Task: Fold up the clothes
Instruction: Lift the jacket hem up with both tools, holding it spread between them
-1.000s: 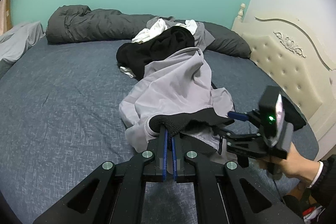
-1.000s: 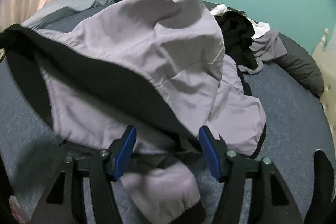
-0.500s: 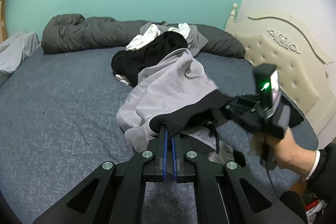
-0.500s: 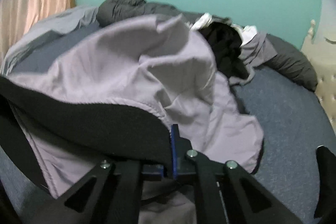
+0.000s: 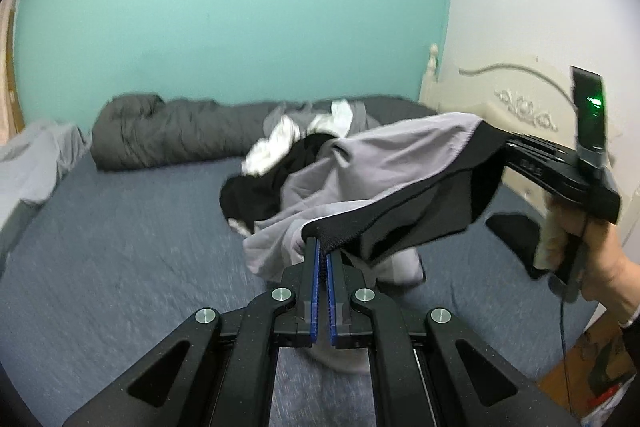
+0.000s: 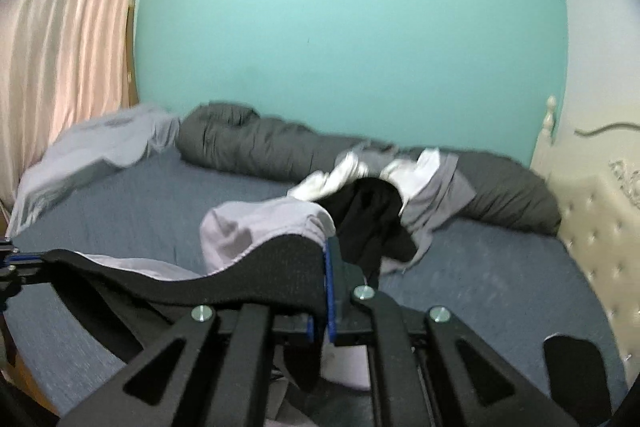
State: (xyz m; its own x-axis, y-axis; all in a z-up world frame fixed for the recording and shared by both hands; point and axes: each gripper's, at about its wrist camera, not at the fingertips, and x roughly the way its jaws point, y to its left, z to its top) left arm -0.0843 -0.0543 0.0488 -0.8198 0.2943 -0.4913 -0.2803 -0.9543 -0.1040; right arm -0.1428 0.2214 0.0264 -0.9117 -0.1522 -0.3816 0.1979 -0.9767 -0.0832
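Turquoise wall behind, a cream tufted headboard (image 5: 516, 107) at the right, and a bed (image 5: 120, 247) with a dark blue sheet filling the room. Two handheld tongs hold one garment: a light grey jacket (image 5: 384, 155) with a black ribbed hem band (image 5: 400, 211), lifted off the sheet near the right side of the bed.

The left gripper (image 5: 322, 259) is pinched tight on one end of the black band. The right gripper (image 6: 326, 291), seen in its own view, is closed narrow on the other end, and a person's hand (image 5: 596, 259) carries it. The band stretches between them, sagging slightly, while the rest of the jacket trails down towards the sheet.

The cloth looks thin, soft and light; it drapes and bunches, so it will likely swing and slide rather than hold shape. The thicker ribbed band seems the surest place to grip, at its two ends.

Counted: two grippers, one lifted jacket, one heap of more clothes (image 6: 372, 211) at the far middle, with black, white and grey pieces too tangled to number, one rolled dark grey duvet (image 5: 172, 131) along the far wall, and one pale grey cloth (image 6: 100, 147) at the far left.
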